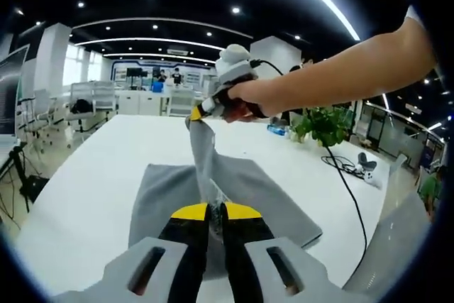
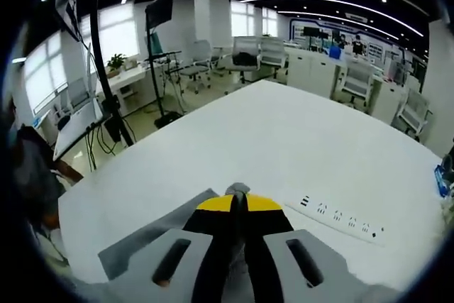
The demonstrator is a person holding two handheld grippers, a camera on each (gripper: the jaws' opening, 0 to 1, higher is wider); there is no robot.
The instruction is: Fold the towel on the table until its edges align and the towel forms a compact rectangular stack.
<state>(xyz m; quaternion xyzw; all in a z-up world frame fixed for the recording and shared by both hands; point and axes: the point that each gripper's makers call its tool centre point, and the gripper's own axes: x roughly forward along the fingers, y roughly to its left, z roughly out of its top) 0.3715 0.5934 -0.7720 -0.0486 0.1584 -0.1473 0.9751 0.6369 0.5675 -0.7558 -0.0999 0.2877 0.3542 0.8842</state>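
Observation:
A grey towel (image 1: 269,196) lies spread on the white table (image 1: 85,182). My left gripper (image 1: 214,209), with yellow-tipped jaws, is shut on a fold of the towel near its middle. From there a strip of towel rises taut to my right gripper (image 1: 201,110), held by a person's hand above the table's centre and shut on a towel corner. In the right gripper view the right gripper (image 2: 238,200) has its jaws together with a bit of grey cloth pinched at the tips. More of the towel (image 2: 142,243) hangs below.
A white power strip (image 2: 339,219) lies on the table to the right. A potted plant (image 1: 323,124), a blue object (image 1: 277,130) and a black cable (image 1: 347,175) sit at the table's far right. A black stand (image 2: 106,104) and office chairs surround it.

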